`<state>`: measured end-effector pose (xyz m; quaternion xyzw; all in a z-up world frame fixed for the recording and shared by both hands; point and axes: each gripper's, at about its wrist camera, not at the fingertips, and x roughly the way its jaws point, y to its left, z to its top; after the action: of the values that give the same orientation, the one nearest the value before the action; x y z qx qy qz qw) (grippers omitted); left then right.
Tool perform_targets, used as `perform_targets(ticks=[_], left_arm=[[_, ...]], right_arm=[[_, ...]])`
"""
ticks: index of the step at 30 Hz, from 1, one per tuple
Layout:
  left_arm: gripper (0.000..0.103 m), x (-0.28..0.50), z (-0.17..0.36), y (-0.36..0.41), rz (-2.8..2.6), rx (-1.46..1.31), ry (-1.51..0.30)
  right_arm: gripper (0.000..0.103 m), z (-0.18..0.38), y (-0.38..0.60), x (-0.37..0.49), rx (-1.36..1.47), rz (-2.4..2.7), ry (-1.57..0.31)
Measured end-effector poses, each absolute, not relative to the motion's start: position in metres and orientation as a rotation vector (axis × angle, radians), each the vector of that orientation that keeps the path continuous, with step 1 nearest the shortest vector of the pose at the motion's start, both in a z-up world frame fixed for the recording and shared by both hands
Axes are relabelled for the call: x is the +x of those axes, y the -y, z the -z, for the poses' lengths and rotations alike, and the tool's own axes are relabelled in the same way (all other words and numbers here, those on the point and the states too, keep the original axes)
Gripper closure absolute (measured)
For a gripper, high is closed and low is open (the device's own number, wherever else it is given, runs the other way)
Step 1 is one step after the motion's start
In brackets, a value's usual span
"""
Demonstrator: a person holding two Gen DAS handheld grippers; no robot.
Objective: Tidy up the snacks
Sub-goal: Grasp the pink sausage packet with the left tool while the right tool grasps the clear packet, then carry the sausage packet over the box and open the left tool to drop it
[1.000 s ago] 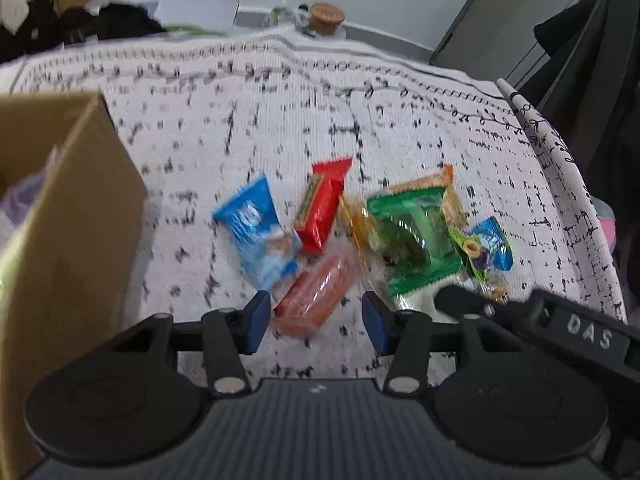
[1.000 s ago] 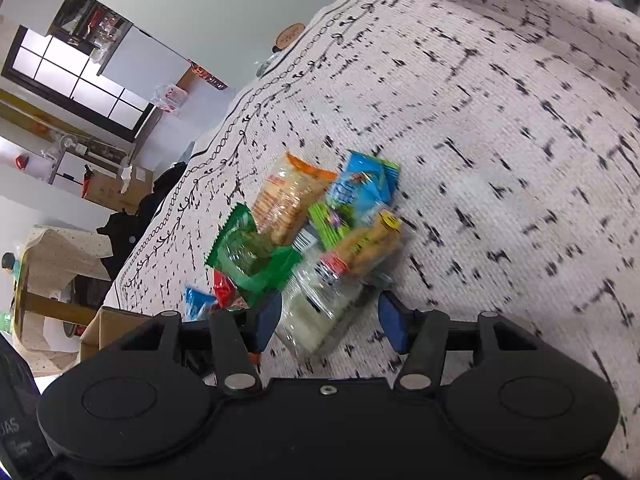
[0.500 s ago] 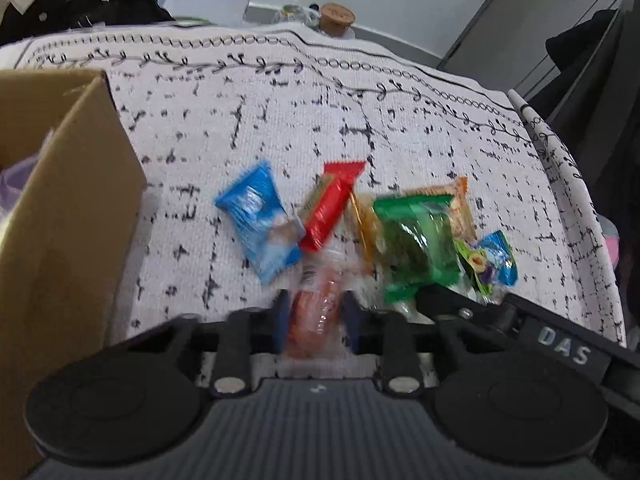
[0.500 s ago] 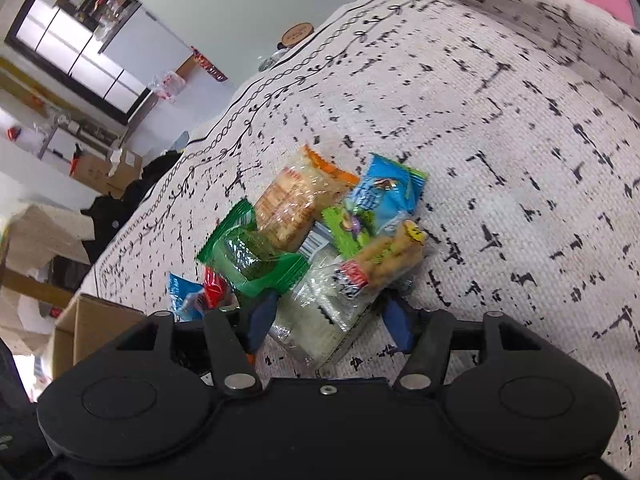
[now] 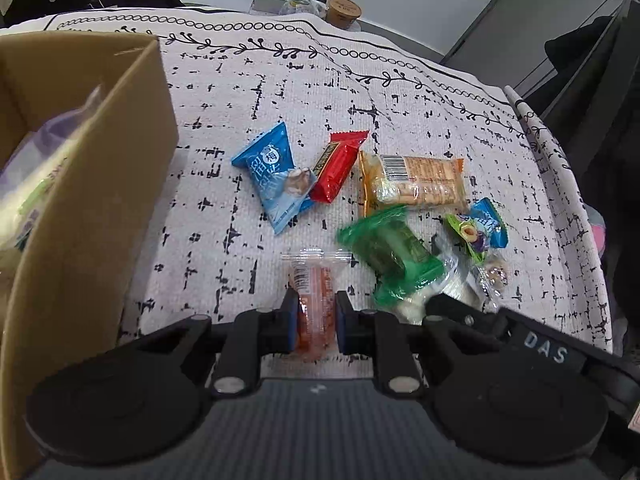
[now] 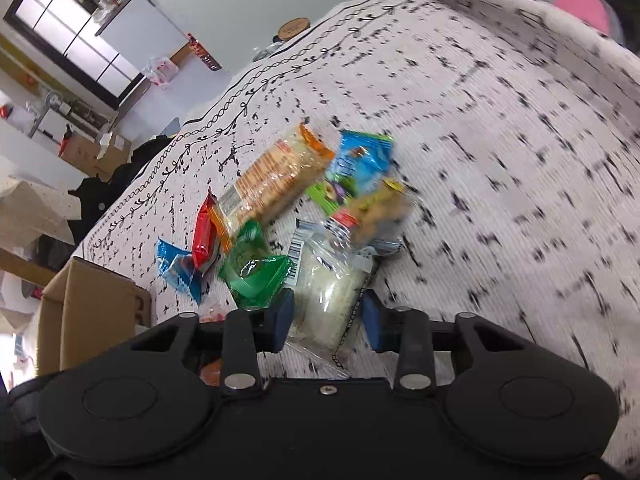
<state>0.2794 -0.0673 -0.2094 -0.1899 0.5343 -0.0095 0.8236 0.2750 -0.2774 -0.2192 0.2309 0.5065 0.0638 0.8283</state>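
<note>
Snacks lie scattered on a white cloth (image 5: 400, 92) printed with black dashes and a vine border, which covers the worktop. The left gripper (image 5: 317, 318) has its jaws closed on a clear packet of orange-red sausage (image 5: 316, 300), barcode end pointing away, the blue pads pressing both sides. Beyond it lie a blue candy wrapper (image 5: 276, 178) with white Chinese characters, a red bar (image 5: 336, 168) touching its right edge, and an orange cracker pack (image 5: 414, 184) showing a barcode and small print too fine to read. Nearer and to the right sits a green pouch (image 5: 394, 256), its lower end resting over a clear pack of white rice cake (image 6: 328, 292). The right gripper (image 6: 326, 316) has its jaws open on either side of that rice-cake pack, the pads near it but with gaps showing; the pack carries a barcode on its left edge. Just past it are a blurred bag of yellow-brown nuts (image 6: 376, 212) with a red label, and a small blue and green sachet (image 6: 356, 168) picturing a hazelnut. A cardboard box (image 5: 88, 216) stands at the left of the cloth with purple and green plastic packaging inside. The letters "DAS" show in white on the right gripper's body in the left wrist view. A cork-lidded jar (image 5: 345, 10) stands beyond the far edge.
</note>
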Motion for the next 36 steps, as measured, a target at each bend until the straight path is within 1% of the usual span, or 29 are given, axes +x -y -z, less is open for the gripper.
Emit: perform_targets(ticks=[1, 4, 12, 16, 26, 36], left_arm=[[0.086, 0.278, 0.208, 0.067, 0.022, -0.404, -1.132], [0.086, 0.272, 0.200, 0.065, 0.024, -0.405, -1.117], [0.086, 0.257, 0.177, 0.059, 0.031, -0.412, -1.070], [0.086, 0.249, 0.168, 0.052, 0.023, -0.423, -1.052], [0.086, 0.229, 0.143, 0.029, 0.011, -0.447, -0.995], [0.086, 0.211, 0.110, -0.010, -0.037, -0.475, -0.921]], right_arm=[[0.075, 0.217, 0.280, 0.271, 0.503, -0.134, -1.072], [0.084, 0.210, 0.286, 0.263, 0.526, -0.150, -1.052], [0.094, 0.192, 0.283, 0.246, 0.513, -0.190, -1.008], [0.102, 0.184, 0.282, 0.237, 0.524, -0.201, -0.991], [0.103, 0.152, 0.272, 0.226, 0.517, -0.230, -0.910], [0.103, 0.118, 0.234, 0.224, 0.511, -0.304, -0.855]])
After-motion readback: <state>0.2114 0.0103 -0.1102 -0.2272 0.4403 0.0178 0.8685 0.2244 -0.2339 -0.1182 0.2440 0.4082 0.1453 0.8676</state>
